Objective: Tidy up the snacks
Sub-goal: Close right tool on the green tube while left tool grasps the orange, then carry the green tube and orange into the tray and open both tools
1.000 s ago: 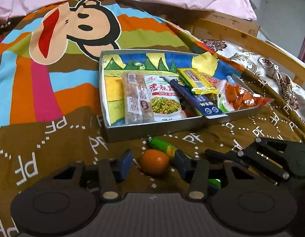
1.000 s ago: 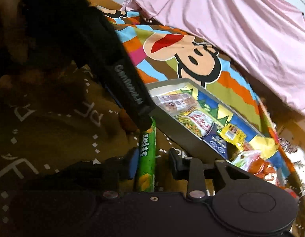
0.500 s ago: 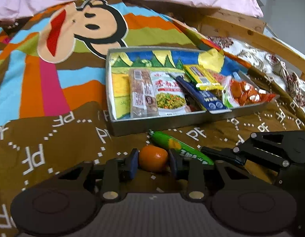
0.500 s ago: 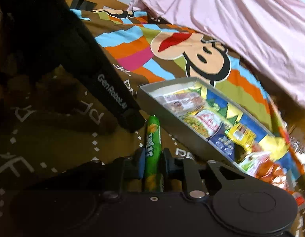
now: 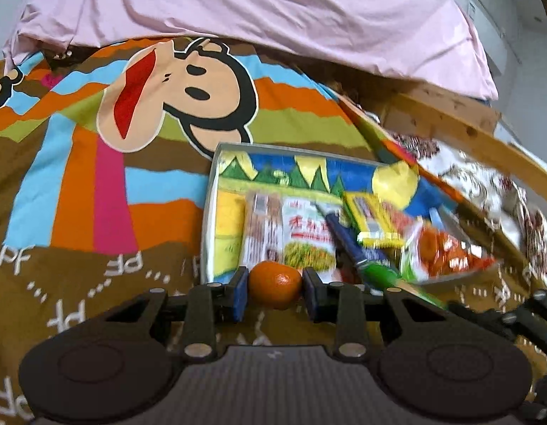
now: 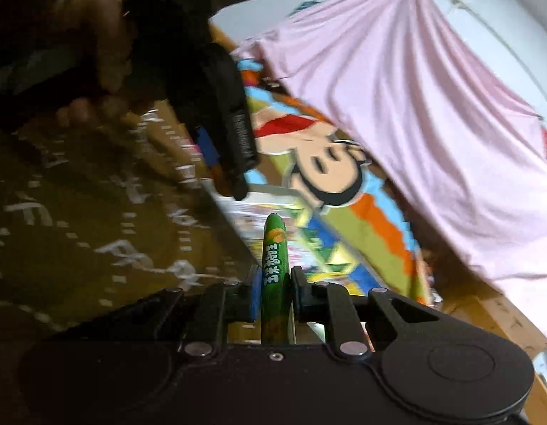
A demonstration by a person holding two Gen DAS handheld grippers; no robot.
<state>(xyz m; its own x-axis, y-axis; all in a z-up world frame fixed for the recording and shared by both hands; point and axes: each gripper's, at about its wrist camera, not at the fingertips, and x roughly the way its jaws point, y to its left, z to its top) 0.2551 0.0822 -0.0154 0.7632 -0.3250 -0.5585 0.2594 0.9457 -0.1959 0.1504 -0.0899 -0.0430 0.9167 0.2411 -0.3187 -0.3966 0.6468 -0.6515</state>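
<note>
We note matt black plastic on the left gripper [image 5: 275,292], with ribbed grey casing behind and blue pads gripping a mandarin [image 5: 275,285] of finely dimpled, slightly shiny peel. The right gripper [image 6: 275,292], likewise matt black plastic, clamps a glossy green plastic-wrapped stick snack [image 6: 274,265]. The tray [image 5: 206,226] shows dull grey metal walls; its snack packets [image 5: 308,237] are shiny film. The bedspread [image 5: 78,194] is matt printed cloth, the pink sheet [image 5: 273,7] soft wrinkled fabric, the bed frame [image 5: 461,131] bare unvarnished wood.

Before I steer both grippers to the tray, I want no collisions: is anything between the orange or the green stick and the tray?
Nothing visible blocks either. The left gripper holds the orange at the tray's near edge; the right gripper holds the green stick pointing at it. The tray's left end looks bare.
</note>
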